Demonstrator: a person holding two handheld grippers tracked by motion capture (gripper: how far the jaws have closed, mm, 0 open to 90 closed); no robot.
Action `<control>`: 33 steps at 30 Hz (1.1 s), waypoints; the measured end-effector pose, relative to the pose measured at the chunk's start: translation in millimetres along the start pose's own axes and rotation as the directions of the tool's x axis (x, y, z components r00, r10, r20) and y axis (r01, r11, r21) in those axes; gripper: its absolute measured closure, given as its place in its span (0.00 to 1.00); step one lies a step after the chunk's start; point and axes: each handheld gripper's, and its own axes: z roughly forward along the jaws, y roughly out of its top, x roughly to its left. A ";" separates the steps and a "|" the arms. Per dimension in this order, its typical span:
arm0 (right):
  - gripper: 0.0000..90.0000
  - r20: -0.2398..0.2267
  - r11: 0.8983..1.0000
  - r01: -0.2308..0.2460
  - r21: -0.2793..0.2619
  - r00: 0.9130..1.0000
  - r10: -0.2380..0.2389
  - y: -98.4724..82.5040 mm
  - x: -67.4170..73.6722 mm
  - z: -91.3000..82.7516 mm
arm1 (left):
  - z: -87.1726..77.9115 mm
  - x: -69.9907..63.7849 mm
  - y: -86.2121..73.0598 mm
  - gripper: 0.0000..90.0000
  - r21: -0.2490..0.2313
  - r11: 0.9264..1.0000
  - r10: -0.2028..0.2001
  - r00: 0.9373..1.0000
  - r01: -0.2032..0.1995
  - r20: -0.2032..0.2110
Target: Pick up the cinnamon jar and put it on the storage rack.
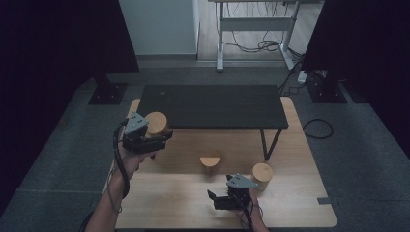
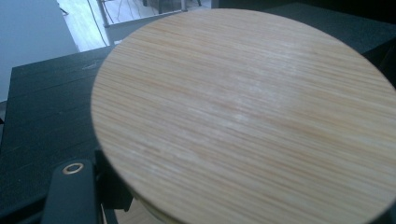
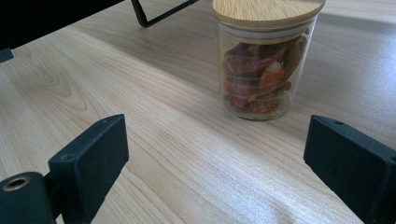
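My left gripper is shut on a glass jar whose round wooden lid shows from above. It holds the jar off the table by the front left corner of the black shelf. In the left gripper view that lid is very close, with one black finger at the lower left. My right gripper rests low over the wooden table with its jaws wide open and nothing between them. In the right gripper view, a lidded jar of red dried pieces stands on the table beyond the open gripper.
Two more wooden-lidded jars stand on the table, one in the middle and one to the right near the shelf's thin black leg. Grey carpet surrounds the table, with cables and black stands behind.
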 end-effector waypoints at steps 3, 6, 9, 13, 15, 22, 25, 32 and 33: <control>0.07 -0.002 1.000 0.001 0.002 1.000 -0.001 -0.2 0.2 1.0 | 2.3 -1.1 2.3 0.28 0.001 1.000 0.000 1.000 0.000 0.000; 0.07 -0.006 1.000 0.003 0.003 1.000 -0.003 -0.2 0.9 1.3 | 5.3 -2.0 5.3 0.28 0.001 1.000 0.001 1.000 -0.001 -0.001; 0.07 -0.006 1.000 0.004 0.004 1.000 -0.004 0.0 0.8 1.1 | 7.2 -3.4 6.9 0.28 -0.002 1.000 0.004 1.000 -0.004 -0.010; 0.07 -0.004 1.000 0.002 0.001 1.000 -0.002 -0.1 0.1 0.6 | 8.8 -6.9 7.1 0.28 -0.011 1.000 0.020 0.999 -0.021 -0.033; 0.07 -0.003 1.000 0.003 0.000 1.000 -0.003 0.0 0.3 0.0 | 10.1 -6.2 6.9 0.28 -0.015 1.000 0.015 0.999 -0.016 -0.036; 0.07 -0.004 1.000 0.005 0.001 1.000 -0.005 0.2 0.3 0.1 | 12.6 -0.8 5.7 0.28 -0.034 0.999 0.014 0.999 -0.015 -0.037; 0.07 -0.004 1.000 0.004 0.001 1.000 -0.004 0.2 0.3 0.1 | 14.1 0.7 7.3 0.28 -0.032 0.999 0.015 0.999 -0.016 -0.046; 0.07 -0.006 1.000 0.000 0.000 1.000 0.000 0.3 -1.0 0.3 | 20.0 4.1 12.3 0.28 -0.029 0.999 0.021 0.998 -0.022 -0.059; 0.07 -0.006 1.000 -0.001 -0.001 1.000 0.001 0.4 -1.2 0.5 | 22.4 4.9 13.4 0.28 -0.030 0.999 0.021 0.998 -0.022 -0.061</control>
